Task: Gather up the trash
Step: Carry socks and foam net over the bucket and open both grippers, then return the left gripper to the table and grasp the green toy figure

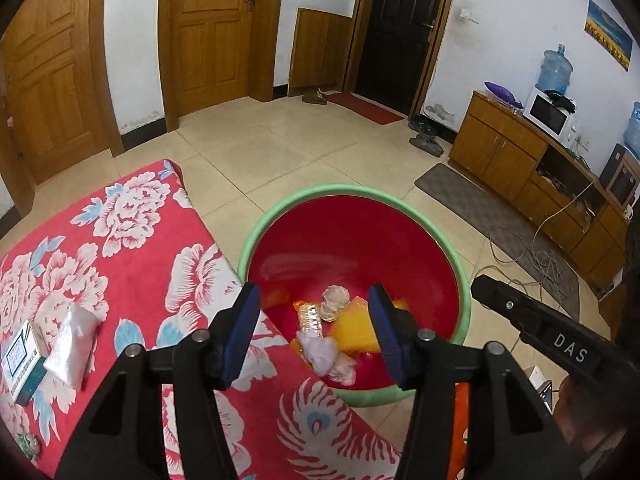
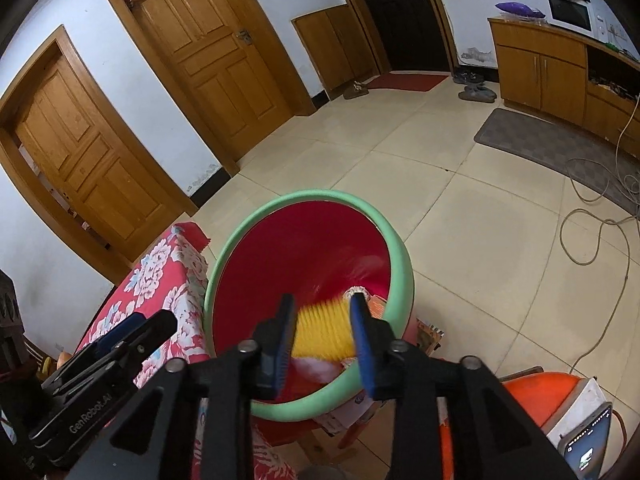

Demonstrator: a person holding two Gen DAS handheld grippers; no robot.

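Left wrist: "DAS" on right hand-held gripper (image 1: 496,292), left hand-held gripper (image 1: 314,328) spread over bin (image 1: 280,216).

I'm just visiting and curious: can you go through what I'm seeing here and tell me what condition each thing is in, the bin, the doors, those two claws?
Bin: uncovered, holding crumpled trash.
Yellow wrapper: blurred, inside the bin.
Left gripper: open, nothing between its fingers.
Right gripper: open, above the bin.
Small box: lying on the floral cloth, not yet collected.
Silver packet: on the cloth beside the box.
Wooden doors: closed.
Dark door: closed.
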